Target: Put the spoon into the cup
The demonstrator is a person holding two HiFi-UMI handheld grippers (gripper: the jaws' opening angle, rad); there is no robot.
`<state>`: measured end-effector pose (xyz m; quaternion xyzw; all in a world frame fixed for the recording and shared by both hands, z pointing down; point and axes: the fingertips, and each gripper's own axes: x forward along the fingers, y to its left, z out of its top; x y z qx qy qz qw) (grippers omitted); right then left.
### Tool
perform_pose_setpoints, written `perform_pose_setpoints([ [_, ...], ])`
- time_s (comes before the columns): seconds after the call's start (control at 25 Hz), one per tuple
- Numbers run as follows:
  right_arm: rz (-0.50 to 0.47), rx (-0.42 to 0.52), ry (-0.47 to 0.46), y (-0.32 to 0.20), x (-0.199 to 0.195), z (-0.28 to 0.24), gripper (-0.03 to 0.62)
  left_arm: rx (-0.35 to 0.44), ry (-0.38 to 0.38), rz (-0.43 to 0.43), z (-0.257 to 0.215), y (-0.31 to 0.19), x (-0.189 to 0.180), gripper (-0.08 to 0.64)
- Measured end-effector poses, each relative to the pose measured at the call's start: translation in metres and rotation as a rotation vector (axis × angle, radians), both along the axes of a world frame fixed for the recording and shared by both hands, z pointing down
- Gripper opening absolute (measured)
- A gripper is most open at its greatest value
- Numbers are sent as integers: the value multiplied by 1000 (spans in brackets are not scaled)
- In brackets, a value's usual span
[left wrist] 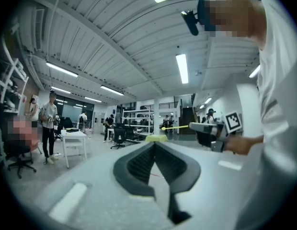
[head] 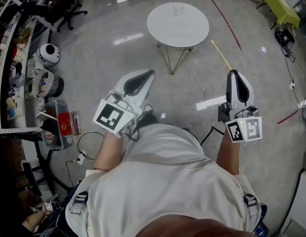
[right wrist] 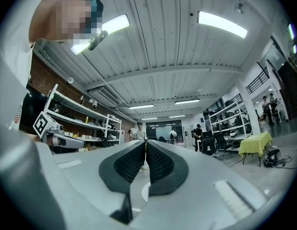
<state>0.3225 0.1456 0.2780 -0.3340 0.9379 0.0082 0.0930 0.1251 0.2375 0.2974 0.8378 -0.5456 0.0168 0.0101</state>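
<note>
A clear cup [head: 178, 8] stands near the far edge of a round white table [head: 165, 26] ahead of me. My right gripper [head: 233, 73] is shut on a thin yellow spoon [head: 220, 54], whose long handle sticks out forward and to the left, toward the table. The left gripper view shows the same spoon [left wrist: 175, 126] jutting from the right gripper. In the right gripper view the jaws meet at the tip [right wrist: 145, 142] with only a sliver of the spoon visible. My left gripper [head: 151, 73] [left wrist: 154, 143] is shut with nothing in it, held up short of the table.
Shelving and a white toy robot [head: 48, 55] line the left side, with a plastic box [head: 59, 125] and cables on the floor. A yellow-covered table [head: 279, 6] stands at the back right. Red tape lines [head: 227, 19] cross the floor. Several people stand in the room.
</note>
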Motion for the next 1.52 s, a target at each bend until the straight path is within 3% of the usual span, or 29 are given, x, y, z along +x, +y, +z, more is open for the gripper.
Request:
perform_pose_setpoints([
  [0.4, 41, 11, 42, -75, -48, 0, 11, 9, 25, 50, 10, -83, -51, 2],
  [0.8, 38, 20, 129, -170, -184, -9, 11, 4, 88, 50, 14, -191, -181, 2],
  [1.16, 54, 26, 167, -234, -294, -16, 12, -3, 128, 60, 17, -256, -289, 2],
  [1.52, 83, -1, 195, -286, -328, -6, 12, -18, 139, 85, 24, -314, -326, 2],
])
